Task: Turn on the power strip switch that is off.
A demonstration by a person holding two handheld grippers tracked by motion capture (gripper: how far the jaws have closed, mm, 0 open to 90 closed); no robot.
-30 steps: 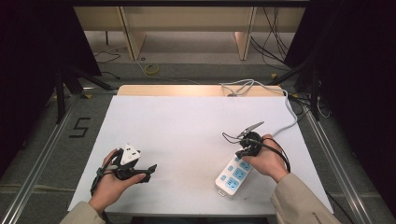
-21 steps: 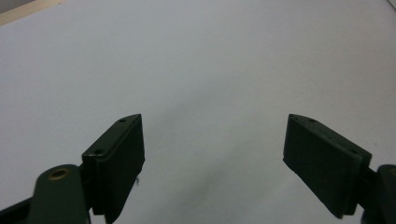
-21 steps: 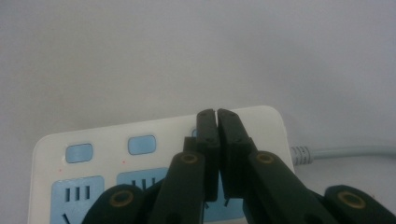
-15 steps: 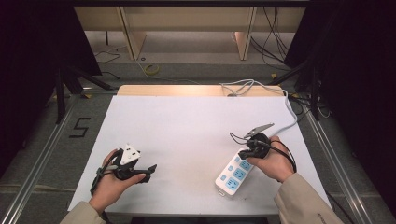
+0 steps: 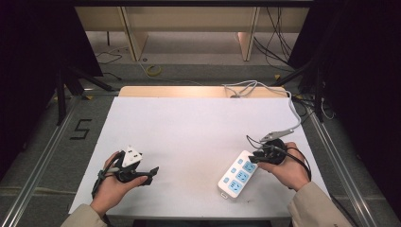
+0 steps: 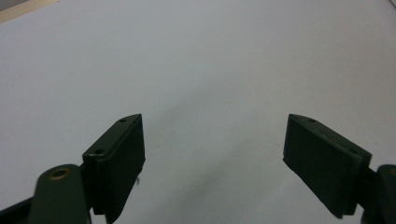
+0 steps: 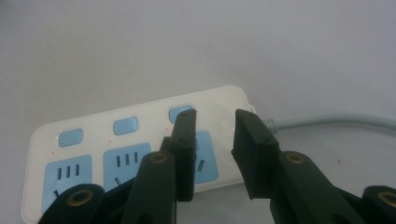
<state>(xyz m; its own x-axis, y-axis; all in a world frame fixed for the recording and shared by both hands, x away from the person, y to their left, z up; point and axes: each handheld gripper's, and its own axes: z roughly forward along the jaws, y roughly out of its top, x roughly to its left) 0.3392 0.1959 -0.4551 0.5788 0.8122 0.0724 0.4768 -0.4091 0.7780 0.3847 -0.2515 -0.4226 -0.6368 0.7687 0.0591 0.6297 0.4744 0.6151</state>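
The right claw (image 7: 214,154) stood over the cord end of a white plastic power strip with pale blue sockets and switches (image 7: 135,149). Its two black jaws were partly apart, having just been opening, and nothing sat between the pads; through the gap the strip's white casing showed beneath. In the right gripper view the jaws rose across the blue socket nearest the cord, and whether their tips touched the casing could not be told. In the high view the right claw (image 5: 259,157) was at the far end of the power strip (image 5: 239,175), held in the person's right hand (image 5: 287,166) near the right edge of the white tabletop (image 5: 189,127).

The power strip lay flat on the tabletop, slanting from near the front edge up toward the right hand. Its grey cord (image 5: 293,111) left that far end, ran along the right side of the tabletop and passed over the back edge, where it lay in loose loops on the bare wooden strip (image 5: 189,91) behind the white sheet.

The left claw (image 6: 212,163) was wide open, with only bare white surface between its jaws. In the high view the left claw (image 5: 150,173) was held in the left hand (image 5: 111,189) near the front left corner, well apart from the power strip, its jaws pointing right.
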